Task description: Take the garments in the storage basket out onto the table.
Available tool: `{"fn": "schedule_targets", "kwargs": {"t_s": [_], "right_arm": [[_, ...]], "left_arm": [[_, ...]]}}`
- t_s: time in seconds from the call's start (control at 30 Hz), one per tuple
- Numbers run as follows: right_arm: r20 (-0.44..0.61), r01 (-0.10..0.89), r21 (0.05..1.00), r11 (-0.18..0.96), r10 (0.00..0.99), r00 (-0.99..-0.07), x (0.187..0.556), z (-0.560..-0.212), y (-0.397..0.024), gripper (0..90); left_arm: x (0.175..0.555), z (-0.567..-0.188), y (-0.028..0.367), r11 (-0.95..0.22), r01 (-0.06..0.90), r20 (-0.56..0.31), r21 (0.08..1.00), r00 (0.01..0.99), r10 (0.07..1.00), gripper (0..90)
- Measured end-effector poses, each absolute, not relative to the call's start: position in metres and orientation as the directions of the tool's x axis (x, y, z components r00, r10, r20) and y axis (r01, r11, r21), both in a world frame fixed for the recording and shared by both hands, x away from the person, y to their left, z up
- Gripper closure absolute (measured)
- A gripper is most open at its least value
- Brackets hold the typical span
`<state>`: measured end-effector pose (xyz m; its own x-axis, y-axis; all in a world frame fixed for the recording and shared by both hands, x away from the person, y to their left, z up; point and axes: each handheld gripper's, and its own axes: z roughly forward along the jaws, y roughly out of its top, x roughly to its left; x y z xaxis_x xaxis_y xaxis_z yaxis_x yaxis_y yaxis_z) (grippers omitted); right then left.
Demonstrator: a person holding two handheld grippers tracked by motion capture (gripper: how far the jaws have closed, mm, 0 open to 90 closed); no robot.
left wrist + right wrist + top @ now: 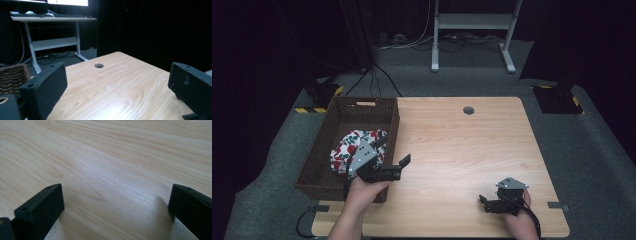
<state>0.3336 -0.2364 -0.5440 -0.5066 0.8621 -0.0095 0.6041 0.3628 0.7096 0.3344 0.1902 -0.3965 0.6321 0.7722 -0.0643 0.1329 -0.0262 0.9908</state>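
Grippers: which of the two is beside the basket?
The left gripper, by the wicker basket holding the floral cloth. The right gripper is far off, near the table's front edge.

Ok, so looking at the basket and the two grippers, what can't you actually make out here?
- High view: part of the floral cloth in the basket is covered by the left gripper and its grey plate.
- High view: the right gripper jaws are too small and dark to judge.
- Left gripper view: the basket is cut off by the left edge, so its contents are out of frame.
- Left gripper view: items on the far desk are too small.
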Motion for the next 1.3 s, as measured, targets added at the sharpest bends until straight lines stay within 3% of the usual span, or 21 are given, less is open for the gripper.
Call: {"fn": "schedule_targets", "kwargs": {"t_s": [0.9,1.3], "right_arm": [[-0.009,0.604,0.709,0.363,0.862,-0.507,0.334,-0.544,-0.236,0.0],[-0.009,0.604,0.71,0.363,0.862,-0.507,0.334,-0.544,-0.236,0.0]], "left_arm": [[0.334,-0.385,0.261,0.061,0.099,-0.099,0.993,0.453,0.886,2.6],[0.331,-0.383,0.277,-0.028,0.102,-0.008,0.994,0.335,0.942,3.6]]}}
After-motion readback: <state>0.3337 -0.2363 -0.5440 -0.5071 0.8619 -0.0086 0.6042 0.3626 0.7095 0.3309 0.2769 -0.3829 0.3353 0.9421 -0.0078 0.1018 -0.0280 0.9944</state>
